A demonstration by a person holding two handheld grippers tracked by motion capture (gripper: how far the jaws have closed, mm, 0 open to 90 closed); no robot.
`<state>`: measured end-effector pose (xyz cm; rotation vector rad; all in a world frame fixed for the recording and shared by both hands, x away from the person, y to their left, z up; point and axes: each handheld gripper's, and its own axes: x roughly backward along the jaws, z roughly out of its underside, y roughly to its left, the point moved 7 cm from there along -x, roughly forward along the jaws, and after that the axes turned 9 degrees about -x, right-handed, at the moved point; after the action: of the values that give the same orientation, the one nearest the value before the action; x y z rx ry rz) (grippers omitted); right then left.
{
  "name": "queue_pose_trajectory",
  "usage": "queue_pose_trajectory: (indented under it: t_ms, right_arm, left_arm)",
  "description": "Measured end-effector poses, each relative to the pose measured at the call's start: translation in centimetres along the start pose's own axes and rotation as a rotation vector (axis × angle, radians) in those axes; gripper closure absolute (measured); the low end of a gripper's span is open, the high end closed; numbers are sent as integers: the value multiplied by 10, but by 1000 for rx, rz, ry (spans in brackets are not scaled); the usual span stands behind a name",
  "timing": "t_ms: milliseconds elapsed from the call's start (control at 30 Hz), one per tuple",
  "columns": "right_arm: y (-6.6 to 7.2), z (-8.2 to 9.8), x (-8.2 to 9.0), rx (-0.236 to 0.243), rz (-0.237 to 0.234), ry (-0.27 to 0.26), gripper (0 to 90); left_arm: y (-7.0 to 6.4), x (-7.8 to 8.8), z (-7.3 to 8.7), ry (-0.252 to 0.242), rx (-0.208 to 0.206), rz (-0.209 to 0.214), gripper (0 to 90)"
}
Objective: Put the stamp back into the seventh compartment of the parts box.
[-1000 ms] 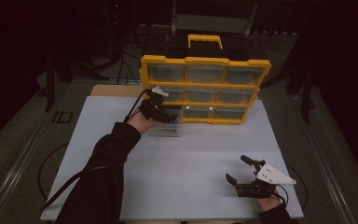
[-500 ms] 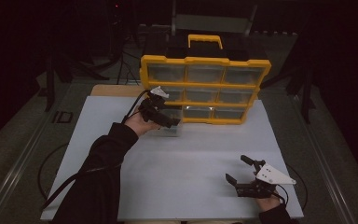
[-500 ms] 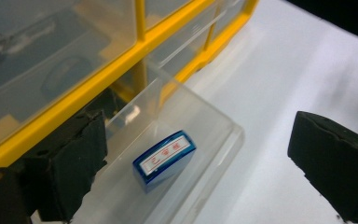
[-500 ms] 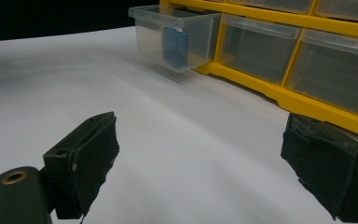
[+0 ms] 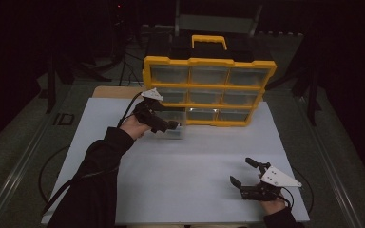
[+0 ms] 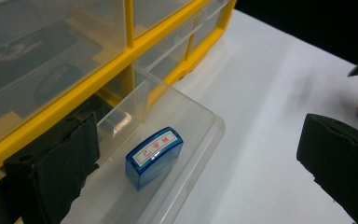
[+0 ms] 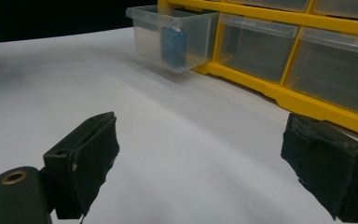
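Left hand-held gripper (image 5: pixel 167 126) hangs just above the pulled-out clear drawer (image 6: pixel 177 154) at the bottom-left corner of the yellow organizer (image 5: pixel 209 90). Its jaws have just been opening and now stand wide, with nothing pressed between them. Seen in the left gripper view, the blue stamp (image 6: pixel 154 156) lies in the drawer below and between the jaws, nearer the left pad, with its long axis slanting across the drawer floor. The drawer juts out over the white surface (image 5: pixel 195 161). Right hand-held gripper (image 5: pixel 247 178) rests well apart at the near edge, jaws wide and empty, pointing towards the organizer. The left hand is plainly the nearer one, so pushing the drawer shut looks like its job.
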<state>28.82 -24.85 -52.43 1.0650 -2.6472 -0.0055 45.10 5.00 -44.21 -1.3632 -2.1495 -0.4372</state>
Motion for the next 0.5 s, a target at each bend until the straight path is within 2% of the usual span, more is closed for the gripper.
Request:
queue_pose_trajectory:
  t_ms: [233,500]
  right_arm:
    - [-2,0,-2,-8,0,-2,103]
    - [-5,-1,-4,-15,9,-9,103]
  left_arm:
    - [0,9,-1,-31,-38,-17,0]
    - [-3,17,0,-53,-51,-18,0]
